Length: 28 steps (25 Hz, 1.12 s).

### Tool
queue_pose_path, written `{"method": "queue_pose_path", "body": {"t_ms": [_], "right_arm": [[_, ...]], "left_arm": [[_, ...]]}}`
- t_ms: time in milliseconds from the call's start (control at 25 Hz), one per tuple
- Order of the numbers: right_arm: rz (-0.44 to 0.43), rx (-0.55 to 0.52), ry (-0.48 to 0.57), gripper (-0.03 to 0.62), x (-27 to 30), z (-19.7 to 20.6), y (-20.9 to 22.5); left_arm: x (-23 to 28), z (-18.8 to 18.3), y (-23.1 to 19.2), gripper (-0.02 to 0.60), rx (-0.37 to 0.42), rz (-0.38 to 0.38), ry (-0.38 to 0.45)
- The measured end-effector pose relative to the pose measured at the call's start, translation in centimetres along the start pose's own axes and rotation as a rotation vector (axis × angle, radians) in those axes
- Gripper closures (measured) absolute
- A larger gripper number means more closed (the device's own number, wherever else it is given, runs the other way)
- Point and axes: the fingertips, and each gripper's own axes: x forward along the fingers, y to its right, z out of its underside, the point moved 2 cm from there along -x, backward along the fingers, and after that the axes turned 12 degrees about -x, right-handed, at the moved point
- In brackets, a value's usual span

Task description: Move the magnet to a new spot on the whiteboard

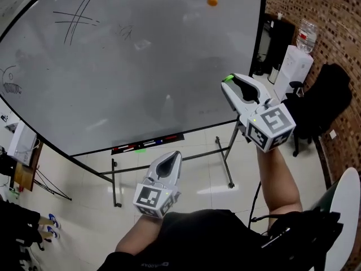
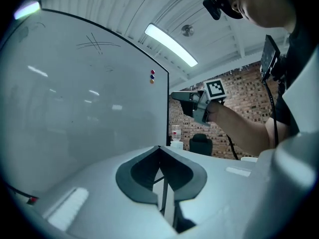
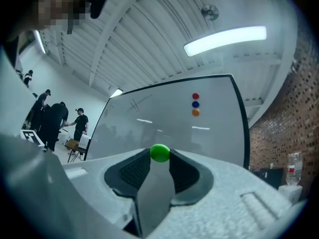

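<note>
A green magnet (image 3: 160,153) is pinched at the tips of my right gripper (image 3: 160,156), which is shut on it. In the head view that gripper (image 1: 228,81) is raised before the lower right of the whiteboard (image 1: 141,66), a little off its surface, with the green magnet (image 1: 228,78) at its tip. Red (image 3: 195,96), blue (image 3: 195,104) and orange (image 3: 195,112) magnets sit in a column at the board's upper right. My left gripper (image 1: 176,154) hangs lower, below the board's bottom edge. Its jaws are shut with nothing between them (image 2: 159,148).
A marker tray (image 1: 146,144) runs under the board, whose stand legs (image 1: 225,162) spread on the tiled floor. A water cooler (image 1: 293,61) and a black chair (image 1: 321,100) stand by the brick wall at right. Several people (image 3: 50,123) stand far off to the left.
</note>
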Motion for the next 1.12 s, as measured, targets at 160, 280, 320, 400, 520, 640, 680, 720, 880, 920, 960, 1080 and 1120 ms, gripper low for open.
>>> {"method": "queue_pose_path", "body": {"t_ms": [160,280,320,400,520,640,680,720,880,920,960,1080,1120], "right_arm": [[0.000,-0.075,-0.028,0.485,4.6,-1.2,3.3],[0.044,-0.094,-0.050,0.485,7.5,-1.9,5.3],[0.066,-0.101,-0.058,0.485,8.5,-2.2,6.1],[0.115,-0.110,-0.075,0.485,10.5,-2.9,7.6],[0.164,-0.098,-0.101,0.485,12.8,-3.1,9.5],[0.181,-0.145,-0.136,0.485,14.2,-3.5,10.5],[0.190,-0.165,-0.152,0.485,14.5,-3.4,10.7],[0.203,-0.180,-0.168,0.485,14.7,-3.3,10.8],[0.243,-0.212,-0.211,0.485,14.9,-2.4,11.6],[0.244,-0.214,-0.211,0.485,15.1,-2.4,11.7],[0.245,-0.215,-0.208,0.485,15.3,-2.4,11.7],[0.256,-0.216,-0.207,0.485,15.6,-2.5,11.9],[0.259,-0.215,-0.213,0.485,15.7,-2.4,12.1]], "left_arm": [[-0.1,1.0,-0.8,0.566,0.013,-0.053,-0.021],[-0.9,1.4,-2.0,0.566,0.014,-0.076,-0.023],[-0.8,1.2,-2.2,0.566,0.014,-0.079,-0.016],[-0.6,0.8,-2.3,0.566,0.014,-0.076,-0.008],[-0.8,0.5,-2.5,0.566,0.010,-0.068,0.003],[-0.7,0.7,-3.1,0.566,-0.006,-0.068,0.005],[-0.8,0.6,-3.2,0.566,-0.006,-0.068,0.004],[-0.9,0.6,-3.3,0.566,-0.003,-0.067,0.003],[-1.2,0.4,-4.0,0.566,0.003,-0.070,0.004],[-1.2,0.3,-4.3,0.566,0.004,-0.075,0.006],[-1.3,0.2,-4.5,0.566,0.004,-0.078,0.008],[-1.3,-0.1,-5.0,0.566,0.002,-0.082,0.012],[-1.2,-0.2,-5.1,0.566,0.001,-0.081,0.011]]}}
